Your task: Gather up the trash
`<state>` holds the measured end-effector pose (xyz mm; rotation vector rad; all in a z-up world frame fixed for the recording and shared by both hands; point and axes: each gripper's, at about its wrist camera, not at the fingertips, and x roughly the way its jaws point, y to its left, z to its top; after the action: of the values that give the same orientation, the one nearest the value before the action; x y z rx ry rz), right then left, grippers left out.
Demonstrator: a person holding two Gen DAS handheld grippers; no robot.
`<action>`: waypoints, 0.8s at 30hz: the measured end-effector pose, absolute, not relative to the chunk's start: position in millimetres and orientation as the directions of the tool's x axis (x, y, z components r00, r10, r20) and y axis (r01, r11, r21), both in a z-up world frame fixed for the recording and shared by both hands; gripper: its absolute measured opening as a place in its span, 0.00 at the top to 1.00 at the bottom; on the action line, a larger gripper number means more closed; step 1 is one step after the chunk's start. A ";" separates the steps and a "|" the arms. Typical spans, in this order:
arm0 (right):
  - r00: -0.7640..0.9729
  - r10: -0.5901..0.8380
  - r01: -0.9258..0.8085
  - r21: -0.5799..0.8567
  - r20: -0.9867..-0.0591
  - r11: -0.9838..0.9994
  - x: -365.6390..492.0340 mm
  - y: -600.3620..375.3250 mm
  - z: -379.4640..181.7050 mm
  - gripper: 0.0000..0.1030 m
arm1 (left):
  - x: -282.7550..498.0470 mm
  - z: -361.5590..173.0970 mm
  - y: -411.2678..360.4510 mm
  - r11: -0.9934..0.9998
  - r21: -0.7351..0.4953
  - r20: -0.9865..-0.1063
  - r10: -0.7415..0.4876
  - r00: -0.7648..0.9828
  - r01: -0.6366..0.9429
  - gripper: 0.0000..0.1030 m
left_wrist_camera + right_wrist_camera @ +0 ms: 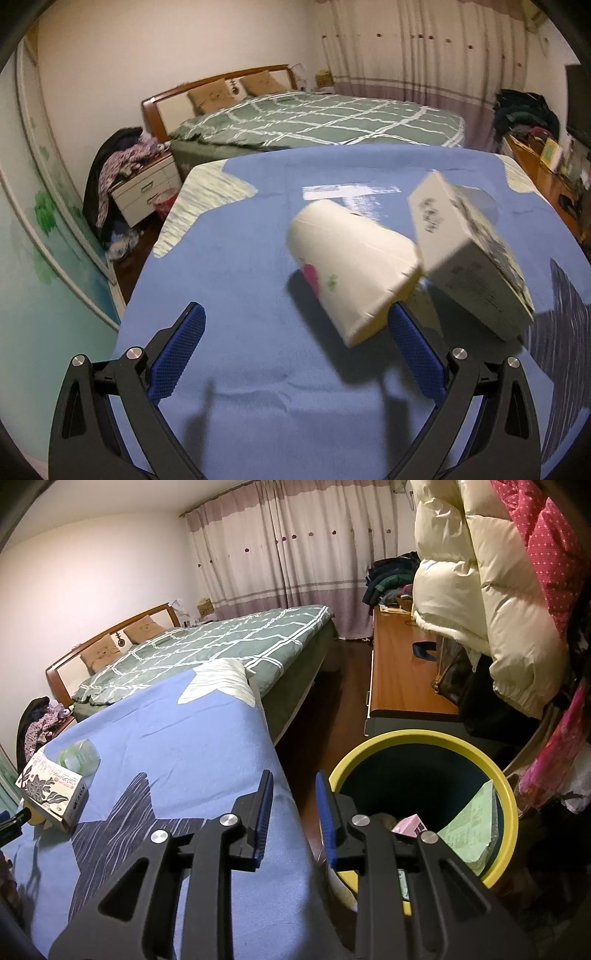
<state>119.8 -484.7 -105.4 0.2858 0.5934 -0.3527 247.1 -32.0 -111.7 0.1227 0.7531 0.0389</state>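
A white paper cup (351, 273) with a yellow inside lies on its side on the blue cloth-covered table (240, 258). Against it leans a tilted white printed box (469, 251). My left gripper (295, 314) stands wide open just short of the cup, its right fingertip near the cup's rim. In the right wrist view the same box (51, 794) and a clear plastic container (79, 757) sit far left on the table (166, 738). My right gripper (294, 779) hovers over the table's edge beside a yellow-rimmed bin (511, 812), jaws slightly apart with nothing between them.
The bin holds a green paper (476, 823) and a pink carton (410, 825). A bed (314, 118) lies beyond the table, a nightstand (144, 188) to its left. A wooden cabinet (402, 672) and hanging jackets (480, 590) crowd the right.
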 end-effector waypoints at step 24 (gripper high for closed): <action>0.757 -0.233 0.390 0.135 -0.611 0.911 128.8 -472.6 -108.4 0.75 | 289.9 -71.7 41.3 0.985 -0.164 -0.763 -0.164 0.626 0.058 0.05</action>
<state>128.8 -472.6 -108.4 0.2626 0.6269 -0.3435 289.9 41.3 -71.7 -0.1276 0.8861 -0.1279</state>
